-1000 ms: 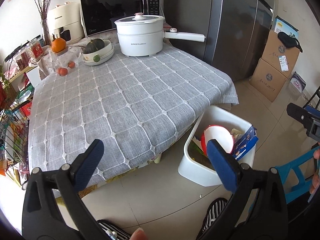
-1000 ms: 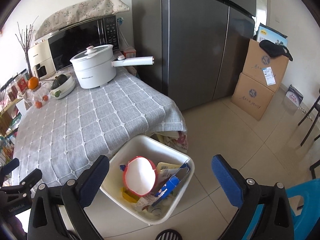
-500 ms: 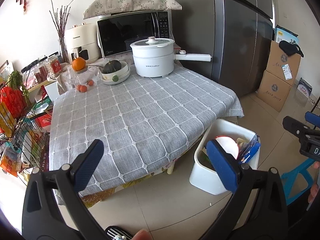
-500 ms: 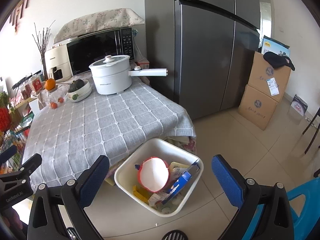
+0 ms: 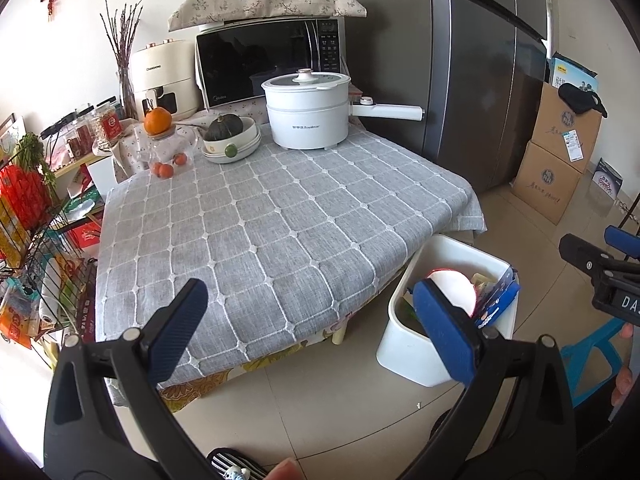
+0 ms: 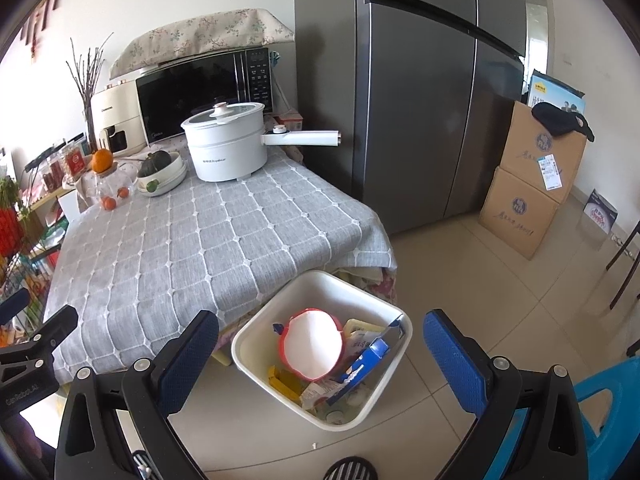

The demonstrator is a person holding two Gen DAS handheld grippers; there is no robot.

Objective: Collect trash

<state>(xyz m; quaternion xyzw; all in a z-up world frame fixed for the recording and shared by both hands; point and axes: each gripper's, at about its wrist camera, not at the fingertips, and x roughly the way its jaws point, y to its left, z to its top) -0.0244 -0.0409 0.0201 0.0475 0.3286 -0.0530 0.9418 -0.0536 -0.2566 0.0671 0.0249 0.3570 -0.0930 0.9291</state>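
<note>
Along the far left edge of the bench (image 5: pixel 280 216), past the wire rack (image 5: pixel 28 248) of packets on the floor beside it, a glass jar (image 5: pixel 168 156) holds small oranges, with a bigger orange (image 5: pixel 157 120) sitting on its lid. Just right of that, still on the far edge, a white bowl (image 5: pixel 232 146) carries a dark green squash (image 5: pixel 224 128). Next along stands the white electric pot (image 5: pixel 306 114), lid on, its long handle sticking out over the bench's far right corner toward the grey fridge (image 5: pixel 472 72). Behind them sits a black microwave (image 5: pixel 268 60) under a flowered cloth (the air fryer beside it is cream).

The grey checked tablecloth (image 6: pixel 192 248) covers the bench top; nothing lies on its near half.

The left gripper (image 5: pixel 308 322) hangs above the floor off the bench's near edge, spread wide with nothing between its blue pads (image 5: pixel 180 320). Through its gap you see the near right corner of the bench.

The trash is in the white bin (image 6: pixel 256 344), which stands on the tiled floor against the bench's near right corner, partly tucked under the cloth's overhang. Inside it a red-rimmed white paper bowl (image 6: pixel 312 346) tilts on its side, a blue carton (image 6: pixel 366 362) leans just beside it, and yellow wrappers (image 6: pixel 284 380) lie lower down.

The right gripper (image 6: pixel 320 354) hovers over the bin, released and empty, the bin framed between its fingers. Farther right, two stacked cardboard boxes (image 6: pixel 532 184) stand by the wall, and a blue plastic stool (image 6: pixel 612 408) shows at the near right.
</note>
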